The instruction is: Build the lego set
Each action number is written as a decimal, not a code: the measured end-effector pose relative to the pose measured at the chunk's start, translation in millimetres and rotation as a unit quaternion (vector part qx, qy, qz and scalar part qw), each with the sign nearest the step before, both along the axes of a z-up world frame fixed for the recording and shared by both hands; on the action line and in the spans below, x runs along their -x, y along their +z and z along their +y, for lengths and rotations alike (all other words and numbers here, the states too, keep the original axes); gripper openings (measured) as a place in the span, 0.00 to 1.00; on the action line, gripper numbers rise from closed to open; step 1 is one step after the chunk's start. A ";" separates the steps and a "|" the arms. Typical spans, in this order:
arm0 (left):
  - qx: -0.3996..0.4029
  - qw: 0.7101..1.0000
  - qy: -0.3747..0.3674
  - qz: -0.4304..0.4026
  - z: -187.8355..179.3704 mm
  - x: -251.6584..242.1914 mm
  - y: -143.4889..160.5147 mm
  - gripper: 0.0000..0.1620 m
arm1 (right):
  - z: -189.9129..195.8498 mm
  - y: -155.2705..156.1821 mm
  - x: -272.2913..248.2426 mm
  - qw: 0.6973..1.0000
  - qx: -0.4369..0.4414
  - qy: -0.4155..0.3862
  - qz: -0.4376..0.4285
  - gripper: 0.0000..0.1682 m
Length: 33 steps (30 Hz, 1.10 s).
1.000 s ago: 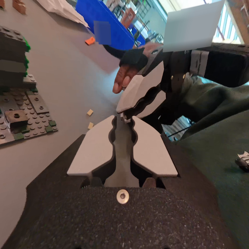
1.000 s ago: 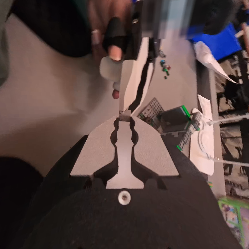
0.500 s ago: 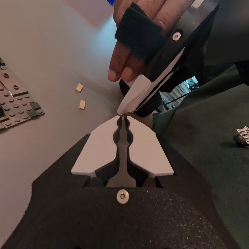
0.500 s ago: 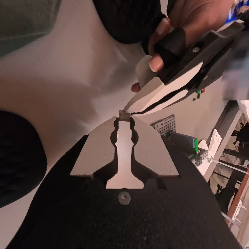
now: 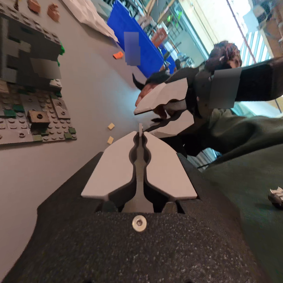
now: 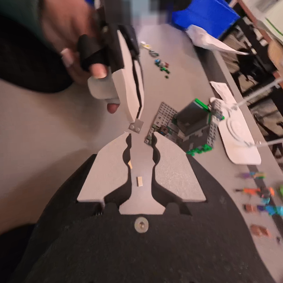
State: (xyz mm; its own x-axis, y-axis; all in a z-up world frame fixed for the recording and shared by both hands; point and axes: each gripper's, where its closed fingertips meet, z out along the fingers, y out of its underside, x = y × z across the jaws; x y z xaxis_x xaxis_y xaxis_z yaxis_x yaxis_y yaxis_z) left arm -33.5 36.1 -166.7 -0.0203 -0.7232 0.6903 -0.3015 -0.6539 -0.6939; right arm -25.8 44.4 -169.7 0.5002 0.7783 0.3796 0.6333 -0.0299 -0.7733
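Now the left tongs [image 5: 140, 133] are almost closed, and their tips pinch a small grey plate [image 5: 140, 129] that stands on its edge between them. In the right wrist view this same grey plate [image 6: 136, 126] shows two studs and hangs from the tips of the left tongs [image 6: 136, 118], above the grey worktop [image 6: 46, 122].

The right tongs [image 6: 140, 134] are wide open and hold nothing. The grey plate is just in front of their tips, a little toward the left finger, and does not touch them. In the left wrist view the right tongs [image 5: 147, 116] also stand open, just beyond the grey plate.

The half-built lego model [image 6: 189, 127] sits on the worktop to the right of the grey plate and farther away. Two small tan tiles [image 6: 139, 181] lie on the worktop nearer than the grey plate, seen through the gap of the right tongs. A white curved tray [image 6: 238, 137] lies on the right side of the model, and small coloured pieces [image 6: 162, 65] lie far behind the grey plate.
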 end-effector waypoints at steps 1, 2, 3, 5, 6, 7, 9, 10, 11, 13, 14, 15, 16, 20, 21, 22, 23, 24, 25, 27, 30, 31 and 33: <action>0.003 1.000 0.013 -0.008 2.6 -1.3 1.9 0.02 | 1.6 0.6 -0.5 1.000 -0.002 -0.025 0.015 0.15; 0.006 1.000 0.025 -0.014 5.3 -2.4 3.3 0.02 | 2.3 1.0 -0.3 0.999 -0.003 -0.044 0.027 0.15; 0.008 0.999 0.035 -0.018 7.5 -3.7 4.3 0.02 | 2.6 1.2 0.5 0.998 -0.004 -0.060 0.036 0.15; 0.013 0.998 0.051 -0.026 10.6 -6.1 5.9 0.02 | 4.1 0.8 1.5 0.995 -0.008 -0.086 0.044 0.15; 0.017 0.998 0.054 -0.028 11.0 -7.2 6.4 0.02 | 5.4 0.3 1.3 0.994 -0.012 -0.098 0.044 0.15; 0.019 0.998 0.057 -0.029 11.1 -8.3 6.4 0.02 | 6.6 0.4 1.3 0.993 -0.017 -0.106 0.044 0.15; 0.024 0.997 0.061 -0.031 11.2 -10.2 6.5 0.02 | 8.7 -0.6 0.6 0.992 -0.021 -0.117 0.043 0.14; 0.027 0.997 0.062 -0.032 11.5 -10.9 6.3 0.02 | 9.5 -1.1 0.2 0.992 -0.024 -0.119 0.041 0.14; 0.027 0.997 0.063 -0.031 11.8 -11.4 5.9 0.02 | 10.5 -0.7 -1.1 0.991 -0.029 -0.123 0.039 0.13; 0.027 0.997 0.065 -0.029 12.4 -12.0 5.0 0.02 | 12.3 0.0 -3.5 0.990 -0.038 -0.129 0.033 0.11; 0.027 0.997 0.067 -0.029 13.1 -12.3 4.8 0.02 | 12.9 -0.4 -3.9 0.990 -0.040 -0.130 0.028 0.10; 0.029 0.997 0.068 -0.027 13.4 -12.6 4.0 0.02 | 13.4 -0.9 -4.2 0.990 -0.042 -0.131 0.022 0.10; 0.031 0.997 0.069 -0.027 14.1 -13.0 3.9 0.02 | 14.2 -0.9 -4.1 0.990 -0.046 -0.131 0.016 0.10; 0.037 0.997 0.067 -0.026 15.5 -13.5 3.1 0.02 | 16.0 -1.4 -4.6 0.991 -0.051 -0.122 -0.008 0.09; 0.037 0.997 0.067 -0.025 15.7 -13.5 2.7 0.02 | 16.2 -2.1 -4.5 0.992 -0.044 -0.120 -0.011 0.09; 0.035 0.997 0.066 -0.023 16.1 -13.3 1.9 0.02 | 16.6 -2.9 -4.5 0.992 -0.035 -0.118 -0.010 0.09; 0.030 0.997 0.066 -0.023 16.8 -13.2 2.0 0.02 | 17.2 -3.1 -4.1 0.993 -0.024 -0.117 -0.006 0.09; 0.020 0.997 0.065 -0.022 17.9 -13.0 2.1 0.02 | 18.1 -3.2 -4.1 0.993 -0.011 -0.116 -0.001 0.09; 0.003 0.998 0.066 -0.021 19.4 -12.9 2.3 0.02 | 19.8 -3.1 -4.5 0.993 0.001 -0.117 0.003 0.09; -0.041 0.996 0.074 -0.017 25.7 -12.1 3.1 0.02 | 26.5 -1.3 -9.5 0.992 0.019 -0.127 0.005 0.09; -0.099 0.991 0.092 -0.008 41.6 -8.2 5.1 0.04 | 42.6 5.2 -22.3 0.987 0.051 -0.149 0.014 0.09; -0.122 0.988 0.099 -0.002 48.2 -6.5 4.8 0.05 | 49.8 8.4 -27.3 0.985 0.060 -0.158 0.018 0.09; -0.169 0.979 0.115 0.010 62.7 -3.1 3.1 0.05 | 65.1 13.1 -37.0 0.981 0.080 -0.174 0.017 0.09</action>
State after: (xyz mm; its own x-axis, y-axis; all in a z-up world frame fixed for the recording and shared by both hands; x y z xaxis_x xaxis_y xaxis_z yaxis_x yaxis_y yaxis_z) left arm -30.4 98.8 -163.6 0.1818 -0.8943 0.4088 -0.1896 -0.4398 -0.8778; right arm 11.2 109.5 -156.6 0.7565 0.6065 0.2448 0.5367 -0.3619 -0.7622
